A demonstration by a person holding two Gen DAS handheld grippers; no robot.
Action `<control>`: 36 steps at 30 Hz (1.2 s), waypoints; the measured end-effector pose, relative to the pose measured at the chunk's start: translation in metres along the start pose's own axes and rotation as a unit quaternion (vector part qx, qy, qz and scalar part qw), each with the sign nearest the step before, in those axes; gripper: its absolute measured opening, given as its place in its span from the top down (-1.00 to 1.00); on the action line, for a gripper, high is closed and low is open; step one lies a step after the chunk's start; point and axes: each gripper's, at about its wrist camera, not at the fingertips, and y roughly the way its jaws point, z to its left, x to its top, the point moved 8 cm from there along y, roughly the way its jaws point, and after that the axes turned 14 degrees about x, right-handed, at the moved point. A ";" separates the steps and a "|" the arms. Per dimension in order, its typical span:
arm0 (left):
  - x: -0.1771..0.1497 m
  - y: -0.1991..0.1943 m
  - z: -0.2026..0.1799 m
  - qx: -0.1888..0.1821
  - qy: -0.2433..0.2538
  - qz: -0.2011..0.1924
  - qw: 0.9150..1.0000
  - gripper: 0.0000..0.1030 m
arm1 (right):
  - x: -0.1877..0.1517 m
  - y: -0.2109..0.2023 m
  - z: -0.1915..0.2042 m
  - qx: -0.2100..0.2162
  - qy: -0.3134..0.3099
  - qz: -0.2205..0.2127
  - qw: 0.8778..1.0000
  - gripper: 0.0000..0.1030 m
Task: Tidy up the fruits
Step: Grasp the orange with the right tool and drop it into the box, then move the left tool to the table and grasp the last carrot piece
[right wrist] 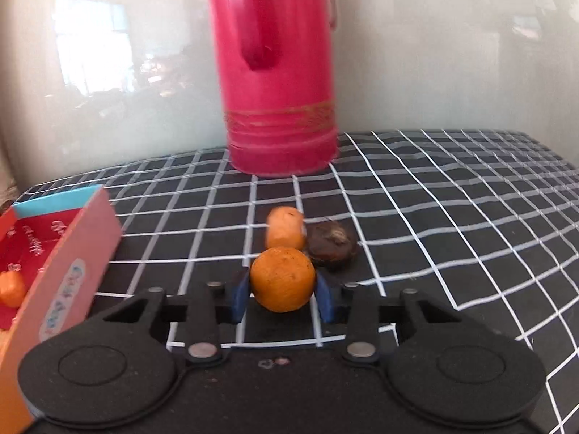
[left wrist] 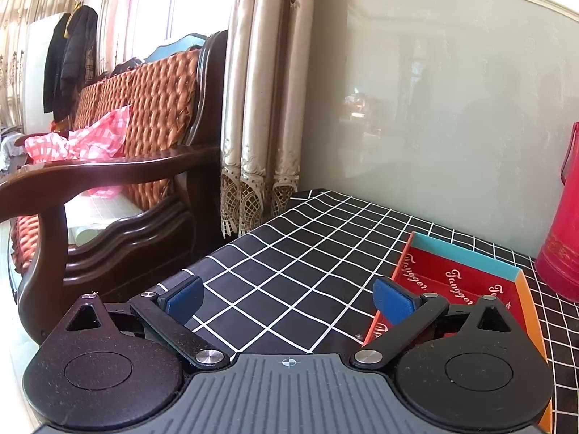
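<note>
The right gripper (right wrist: 282, 294) grips an orange (right wrist: 282, 279) between its blue fingers (right wrist: 239, 300), low over the black checked cloth (right wrist: 434, 217) that covers the bench. Both pads press the fruit's sides.

Just beyond it, on the cloth, lie a second orange (right wrist: 286, 227) and a dark brown fruit (right wrist: 331, 244), the two touching or nearly so; motion blur hides the exact contact. Behind them, toward the bench's far edge by the wall, stands a tall red flask (right wrist: 278, 72), upright.

At the left of the right wrist view sits an open box (right wrist: 72, 253) with a red floor, a teal far wall and a pink near wall. One small orange fruit (right wrist: 11, 289) lies inside it, against the picture's left margin.

The left gripper (left wrist: 287, 296) hangs over the cloth (left wrist: 289, 253) near the bench's left edge, its fingers (left wrist: 184, 298) spread wide and holding nothing. In that view the box (left wrist: 466, 256) lies to the right of the gripper, its right finger overlapping the box's near corner, and the flask (left wrist: 559, 249) stands past the box at the frame's right margin. Beyond the bench's left edge are a wooden sofa (left wrist: 119, 188) with orange cushions and a pale curtain (left wrist: 260, 108).
</note>
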 end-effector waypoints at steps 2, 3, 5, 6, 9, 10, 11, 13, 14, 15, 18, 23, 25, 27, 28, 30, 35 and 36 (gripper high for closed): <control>0.000 0.000 0.001 0.002 -0.001 0.000 1.000 -0.93 | 0.004 -0.010 0.018 0.032 -0.017 -0.017 0.999 0.42; 0.000 0.000 0.002 0.003 -0.001 0.000 1.000 -0.93 | 0.006 -0.015 0.029 0.054 -0.024 -0.024 0.998 0.42; -0.001 0.001 0.003 0.004 -0.002 0.003 1.000 -0.94 | 0.008 -0.025 0.053 0.099 -0.049 -0.035 0.993 0.42; -0.001 0.002 0.004 0.005 -0.003 0.004 1.000 -0.94 | 0.007 -0.029 0.066 0.120 -0.064 -0.040 0.990 0.42; -0.002 0.002 0.004 0.008 -0.003 0.005 1.000 -0.94 | 0.002 -0.038 0.102 0.173 -0.107 -0.044 0.978 0.42; -0.002 0.002 0.004 0.009 -0.002 0.005 1.000 -0.94 | -0.001 -0.040 0.112 0.186 -0.121 -0.042 0.974 0.42; -0.002 0.002 0.004 0.010 -0.001 0.004 1.000 -0.94 | -0.005 -0.041 0.122 0.197 -0.134 -0.039 0.971 0.42; -0.002 0.002 0.004 0.010 0.001 0.004 1.000 -0.94 | -0.013 -0.041 0.139 0.213 -0.156 -0.028 0.964 0.42; -0.003 0.002 0.004 0.010 0.002 0.005 1.000 -0.94 | -0.017 -0.040 0.145 0.218 -0.165 -0.022 0.962 0.42; -0.003 0.002 0.004 0.010 0.002 0.005 1.000 -0.95 | -0.021 -0.039 0.151 0.221 -0.175 -0.016 0.959 0.42; -0.002 0.002 0.003 0.010 0.002 0.002 1.000 -0.95 | -0.030 -0.040 0.162 0.220 -0.203 -0.008 0.954 0.34; -0.001 0.000 0.002 0.008 0.006 -0.002 1.000 -0.95 | -0.022 -0.062 0.162 0.203 -0.221 -0.052 0.953 -0.55; -0.001 -0.002 0.000 0.006 0.006 -0.004 1.000 -0.95 | -0.015 -0.064 0.157 0.193 -0.215 -0.061 0.955 -0.55; -0.001 -0.004 -0.003 0.000 0.009 -0.007 1.000 -0.95 | -0.011 -0.063 0.147 0.178 -0.205 -0.065 0.960 -0.55; -0.001 -0.006 -0.006 -0.003 0.011 -0.009 1.000 -0.95 | -0.009 -0.063 0.140 0.168 -0.199 -0.066 0.963 -0.55; -0.001 -0.012 -0.015 -0.014 0.016 -0.014 1.000 -0.95 | -0.006 -0.065 0.124 0.148 -0.181 -0.073 0.969 -0.57; -0.003 -0.035 -0.054 -0.063 0.043 -0.028 0.997 -0.95 | 0.007 -0.079 0.073 0.088 -0.132 -0.098 0.982 -0.60; -0.004 -0.040 -0.064 -0.077 0.049 -0.028 0.995 -0.95 | 0.010 -0.083 0.061 0.070 -0.123 -0.105 0.984 -0.64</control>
